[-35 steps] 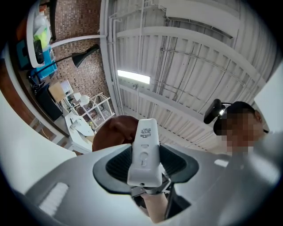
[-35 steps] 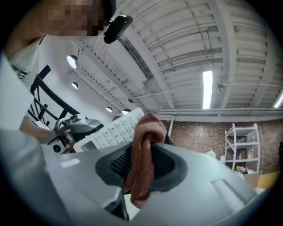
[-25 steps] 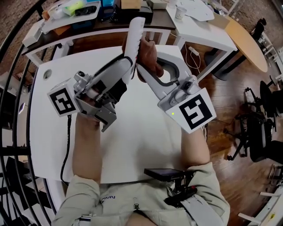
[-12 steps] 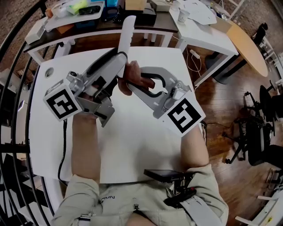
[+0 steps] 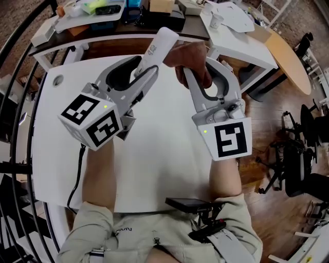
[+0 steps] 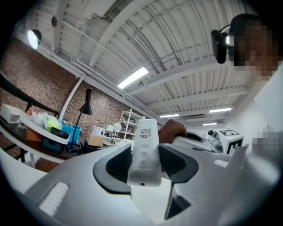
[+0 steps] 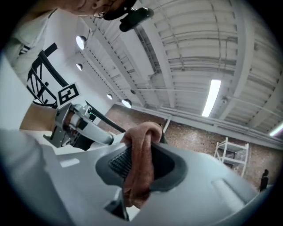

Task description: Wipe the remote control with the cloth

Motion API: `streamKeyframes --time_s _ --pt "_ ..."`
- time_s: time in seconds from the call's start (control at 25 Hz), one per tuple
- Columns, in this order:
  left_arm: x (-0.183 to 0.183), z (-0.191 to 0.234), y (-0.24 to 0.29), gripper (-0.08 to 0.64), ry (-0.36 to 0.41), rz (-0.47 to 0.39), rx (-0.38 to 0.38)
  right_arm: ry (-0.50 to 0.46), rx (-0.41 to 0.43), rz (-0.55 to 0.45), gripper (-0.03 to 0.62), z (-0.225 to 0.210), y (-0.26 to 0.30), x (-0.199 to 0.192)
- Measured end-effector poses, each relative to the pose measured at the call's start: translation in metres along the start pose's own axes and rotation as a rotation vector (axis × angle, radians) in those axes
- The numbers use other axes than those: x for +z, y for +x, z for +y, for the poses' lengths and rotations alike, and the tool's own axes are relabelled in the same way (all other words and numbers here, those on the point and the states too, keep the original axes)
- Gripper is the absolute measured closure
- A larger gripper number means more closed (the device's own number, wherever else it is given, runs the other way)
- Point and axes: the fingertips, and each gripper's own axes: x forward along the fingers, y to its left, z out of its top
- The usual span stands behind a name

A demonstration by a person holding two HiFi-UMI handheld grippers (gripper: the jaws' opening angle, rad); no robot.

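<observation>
The white remote control (image 5: 160,45) is held above the table, its far end tilted up and to the right, with my left gripper (image 5: 147,69) shut on its lower end. In the left gripper view the remote (image 6: 145,148) stands upright between the dark pads. The brown cloth (image 5: 193,57) is bunched in my right gripper (image 5: 199,77), which is shut on it. The cloth lies against the right side of the remote's upper end. In the right gripper view the cloth (image 7: 140,163) hangs folded between the pads, with the left gripper (image 7: 75,126) behind it.
Below both grippers is the white table (image 5: 164,154). A black device (image 5: 187,204) sits at its near edge and a black cable (image 5: 77,174) runs down its left side. A cluttered desk (image 5: 103,15) stands behind, a white side table (image 5: 234,31) and office chairs (image 5: 303,154) to the right.
The left gripper has rolled, so its marker cube faces up and the remote now leans right. The right gripper has carried the cloth from near the left jaws up to the remote's upper end.
</observation>
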Motion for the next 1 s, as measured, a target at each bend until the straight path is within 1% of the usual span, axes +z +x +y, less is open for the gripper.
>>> streamKeyframes --time_s 0.12,0.2,0.32,0.4,0.48,0.6,0.72,0.92,1.0 --pt "-0.006 -0.006 0.005 0.348 0.121 0.033 0.03 -0.059 -0.113 -0.033 0.503 -0.014 -0.009 0.012" --pt "-0.009 -0.01 0.008 0.348 0.179 0.047 0.042 -0.086 -0.18 -0.044 0.503 -0.023 -0.015 0.016" --pt "-0.012 -0.014 0.011 0.348 0.231 0.063 0.05 -0.102 -0.259 -0.056 0.503 -0.039 -0.023 0.019" --pt "-0.015 -0.015 0.013 0.348 0.253 0.077 0.05 -0.113 -0.267 -0.05 0.503 -0.041 -0.023 0.018" --pt "-0.017 -0.016 0.014 0.348 0.265 0.09 0.053 -0.121 -0.229 -0.033 0.503 -0.035 -0.017 0.014" --pt "-0.019 -0.017 0.017 0.348 0.288 0.094 0.051 -0.121 -0.126 0.004 0.503 -0.015 -0.005 0.004" --pt "-0.021 -0.012 0.017 0.348 0.311 0.102 0.071 -0.131 -0.032 0.043 0.503 0.005 0.003 -0.003" --pt "-0.023 -0.007 0.015 0.348 0.318 0.11 0.098 -0.17 0.142 0.104 0.503 0.041 0.003 -0.012" --pt "-0.022 -0.004 0.014 0.348 0.317 0.119 0.12 -0.172 0.188 0.108 0.503 0.051 0.003 -0.012"
